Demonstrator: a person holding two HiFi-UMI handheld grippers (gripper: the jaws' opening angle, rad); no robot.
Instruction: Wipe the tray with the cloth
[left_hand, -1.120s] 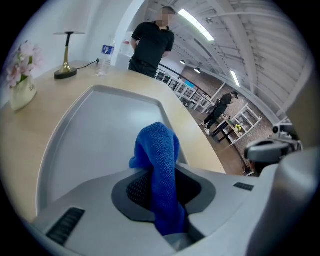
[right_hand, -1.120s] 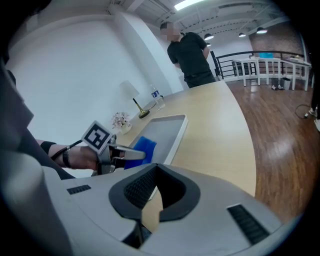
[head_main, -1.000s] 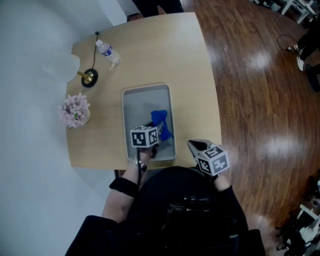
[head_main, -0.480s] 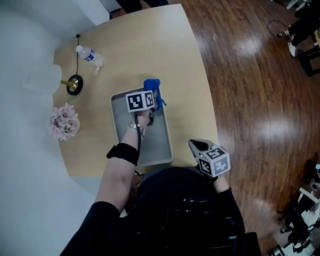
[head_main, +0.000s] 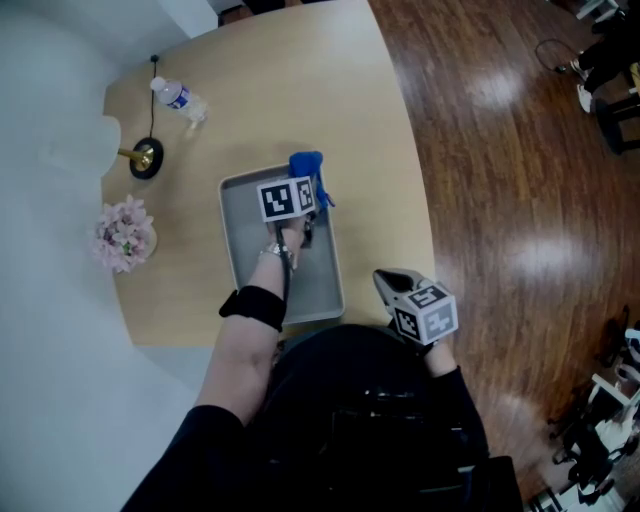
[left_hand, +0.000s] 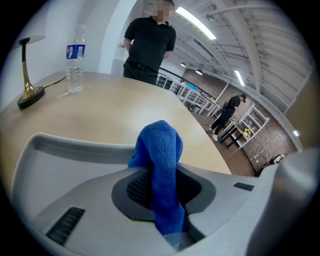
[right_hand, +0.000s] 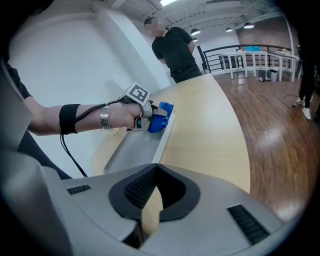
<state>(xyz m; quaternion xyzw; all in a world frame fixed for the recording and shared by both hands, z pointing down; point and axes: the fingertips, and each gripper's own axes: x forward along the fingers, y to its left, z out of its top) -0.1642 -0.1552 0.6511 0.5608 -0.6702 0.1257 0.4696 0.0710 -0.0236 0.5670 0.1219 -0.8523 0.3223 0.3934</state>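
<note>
Presently the left gripper (head_main: 306, 186) pinches the blue cloth (head_main: 305, 165) between its pads. The cloth bulges over the rim of the tray (head_main: 250, 255) at its 1 o'clock corner. The right gripper (head_main: 392, 287) hangs at the tray's 4 o'clock, jaws a slit apart and empty. Judgement: a wiping stroke is at its far end. The next move calls for drawing the cloth back toward 6 o'clock, pressed flat on the tray floor.
</note>
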